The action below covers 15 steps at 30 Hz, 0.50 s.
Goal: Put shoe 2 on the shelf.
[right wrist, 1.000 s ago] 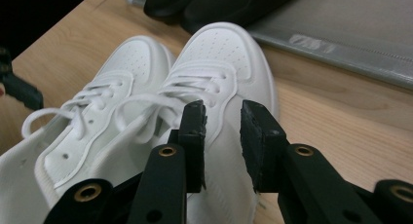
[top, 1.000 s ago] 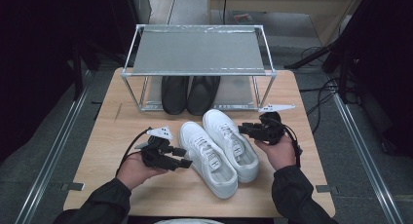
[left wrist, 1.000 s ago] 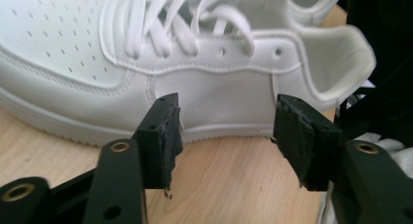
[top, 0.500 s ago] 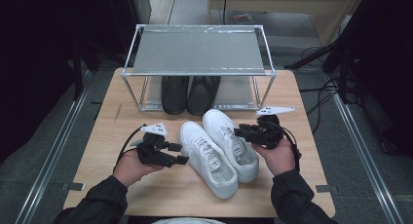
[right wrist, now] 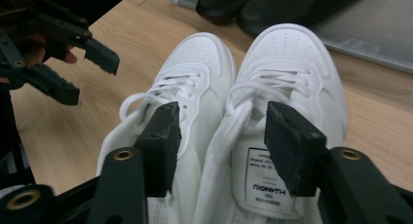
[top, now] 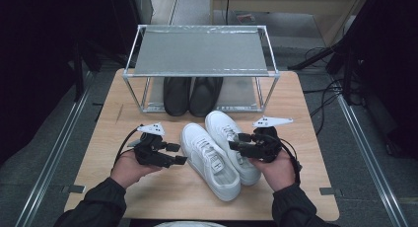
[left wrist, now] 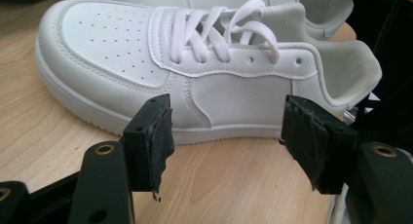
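Two white sneakers lie side by side on the wooden table (top: 148, 197), toes toward the rack: the left one (top: 209, 160) and the right one (top: 231, 143). My left gripper (top: 176, 154) rests just left of the left sneaker (left wrist: 195, 63). It is open, its jaws have just been opening, and only bare table lies between them. My right gripper (top: 236, 142) hovers at the right sneaker's outer side. Its jaws have just been opening wide and stand open over that sneaker's tongue (right wrist: 265, 156), the pads (right wrist: 292, 141) off the shoe.
A metal-framed rack (top: 199, 52) with a grey shelf stands at the table's far side. Under it sits a pair of black shoes (top: 192, 94). Bare wood lies to the left of my left hand and along the table's near edge.
My right gripper has let go at the right sneaker's collar, spread its jaws and drawn back to the right and a little up. The left gripper's jaws have widened slightly. The sneakers have stayed put.
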Each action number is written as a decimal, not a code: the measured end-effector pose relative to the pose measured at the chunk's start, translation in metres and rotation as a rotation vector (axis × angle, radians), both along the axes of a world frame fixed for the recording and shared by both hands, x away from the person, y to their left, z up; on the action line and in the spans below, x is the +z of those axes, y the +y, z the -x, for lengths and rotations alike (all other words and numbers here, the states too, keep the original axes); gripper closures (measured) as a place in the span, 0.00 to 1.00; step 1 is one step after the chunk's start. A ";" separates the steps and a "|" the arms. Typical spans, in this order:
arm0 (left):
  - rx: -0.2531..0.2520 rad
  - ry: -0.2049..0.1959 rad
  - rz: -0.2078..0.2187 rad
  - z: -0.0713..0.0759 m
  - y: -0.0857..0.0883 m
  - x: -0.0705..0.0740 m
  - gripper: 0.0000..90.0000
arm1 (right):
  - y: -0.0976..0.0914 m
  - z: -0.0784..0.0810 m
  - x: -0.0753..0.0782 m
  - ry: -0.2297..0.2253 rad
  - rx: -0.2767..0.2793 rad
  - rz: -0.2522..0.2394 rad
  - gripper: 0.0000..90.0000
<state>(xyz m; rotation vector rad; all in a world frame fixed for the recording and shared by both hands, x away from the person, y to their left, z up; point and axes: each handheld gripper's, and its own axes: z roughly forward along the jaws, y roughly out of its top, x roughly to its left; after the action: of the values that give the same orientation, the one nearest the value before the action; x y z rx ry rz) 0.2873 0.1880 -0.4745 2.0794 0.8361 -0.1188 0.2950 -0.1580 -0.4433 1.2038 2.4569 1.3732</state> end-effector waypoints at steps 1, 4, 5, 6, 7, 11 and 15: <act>0.001 0.005 0.004 -0.001 0.001 0.000 0.40 | 0.001 0.002 -0.001 0.002 0.002 -0.002 0.51; 0.006 0.001 0.009 -0.003 0.002 0.001 0.40 | 0.004 0.006 -0.003 -0.008 0.010 -0.003 0.46; 0.005 0.000 0.008 -0.003 0.003 0.001 0.40 | 0.005 0.007 -0.004 -0.008 0.006 -0.001 0.44; 0.008 0.001 0.011 -0.004 0.003 0.002 0.40 | 0.006 0.008 -0.004 -0.008 0.000 0.001 0.43; 0.013 -0.001 0.011 -0.004 0.004 0.002 0.40 | 0.006 0.009 -0.004 -0.006 -0.004 0.001 0.42; 0.026 -0.003 0.002 -0.008 0.009 0.003 0.40 | 0.009 0.013 -0.008 -0.006 -0.014 0.015 0.41; 0.041 -0.003 0.009 -0.013 0.013 0.004 0.40 | 0.012 0.014 -0.014 0.017 0.002 0.031 0.44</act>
<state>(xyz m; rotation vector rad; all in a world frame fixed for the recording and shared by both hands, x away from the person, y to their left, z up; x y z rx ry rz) 0.3000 0.2012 -0.4706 2.0520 0.8748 -0.0971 0.2805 -0.1462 -0.4574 1.2118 2.4812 1.3257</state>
